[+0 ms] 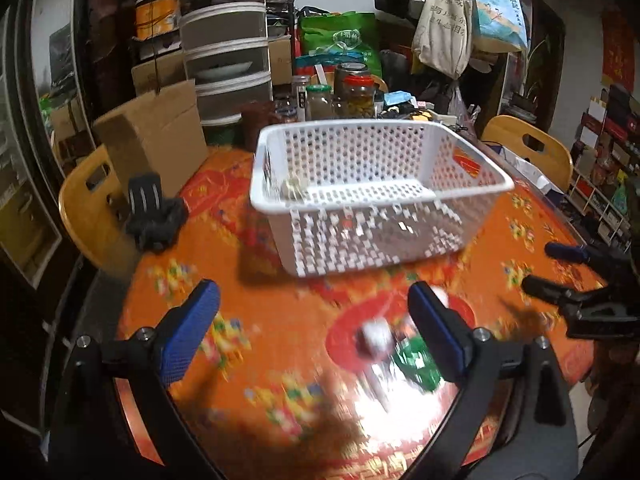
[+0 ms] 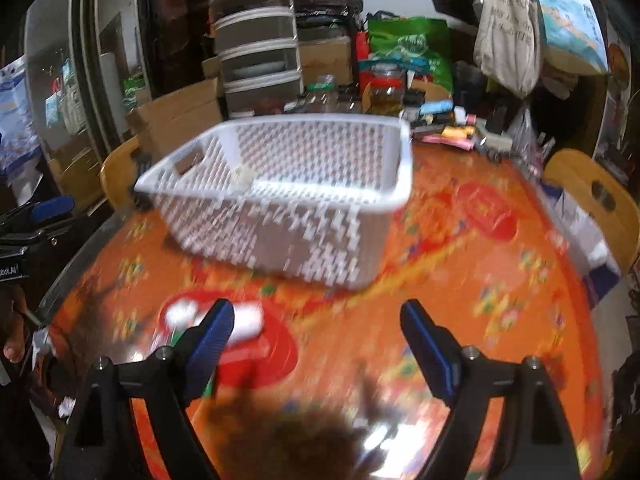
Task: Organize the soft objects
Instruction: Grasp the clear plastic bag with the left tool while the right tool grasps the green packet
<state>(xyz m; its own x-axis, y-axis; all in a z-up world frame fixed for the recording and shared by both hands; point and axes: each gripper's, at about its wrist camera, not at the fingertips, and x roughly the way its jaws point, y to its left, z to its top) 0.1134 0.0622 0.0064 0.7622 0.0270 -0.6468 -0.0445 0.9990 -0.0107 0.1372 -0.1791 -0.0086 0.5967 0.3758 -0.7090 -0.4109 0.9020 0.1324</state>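
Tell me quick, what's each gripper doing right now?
Left gripper: open, holding nothing.
Right gripper: open, holding nothing.

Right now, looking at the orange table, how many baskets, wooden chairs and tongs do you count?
White basket: 1
Wooden chairs: 2
Tongs: 2, namely left tongs and right tongs, both open
Total: 5
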